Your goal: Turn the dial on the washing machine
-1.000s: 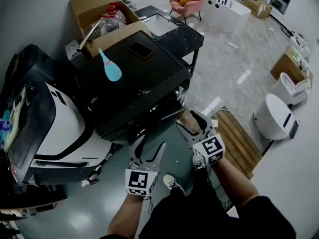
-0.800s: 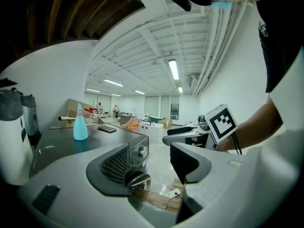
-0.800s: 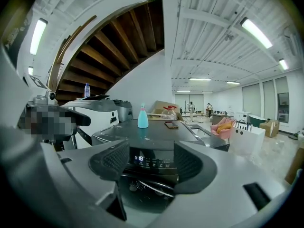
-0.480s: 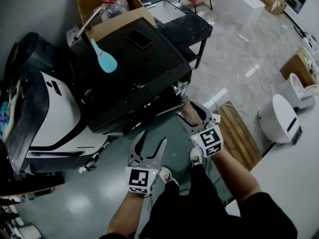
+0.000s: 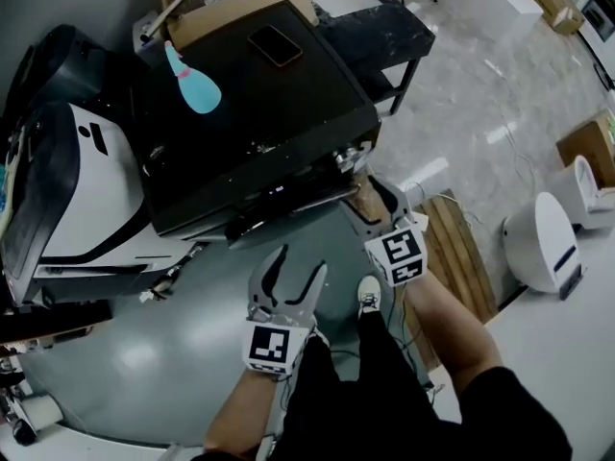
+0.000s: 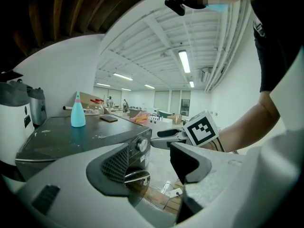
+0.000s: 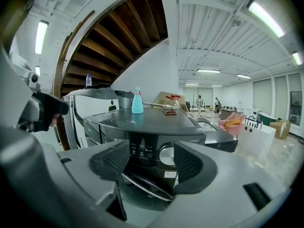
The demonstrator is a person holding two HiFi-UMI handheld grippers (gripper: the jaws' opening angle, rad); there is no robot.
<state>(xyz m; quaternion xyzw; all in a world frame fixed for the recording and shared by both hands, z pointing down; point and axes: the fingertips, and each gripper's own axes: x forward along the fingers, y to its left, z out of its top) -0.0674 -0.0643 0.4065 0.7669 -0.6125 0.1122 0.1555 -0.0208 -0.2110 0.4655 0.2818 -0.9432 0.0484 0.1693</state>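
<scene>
The black washing machine (image 5: pixel 259 113) stands ahead of me, its control panel facing me. Its silver dial (image 7: pixel 166 155) sits at the panel's right end; the left gripper view shows the dial (image 6: pixel 141 145) from the side. My right gripper (image 5: pixel 373 203) is open in front of the machine's right front corner, a short gap from the dial. In the right gripper view the dial lies between the jaws of that gripper (image 7: pixel 151 161), partly behind the right one. My left gripper (image 5: pixel 293 269) hangs open and empty, lower and further from the machine.
A blue bottle (image 5: pixel 192 89) and a phone (image 5: pixel 274 44) lie on the machine's top. A white washing machine (image 5: pixel 86 190) stands to its left. A cardboard box (image 5: pixel 240 8) and black table (image 5: pixel 375 27) are behind, a wooden pallet (image 5: pixel 461 257) and white appliance (image 5: pixel 543 243) to the right.
The head view has swung down and the machine now sits higher in it. Both grippers have stayed open; the right one has edged closer to the machine's front right corner.
</scene>
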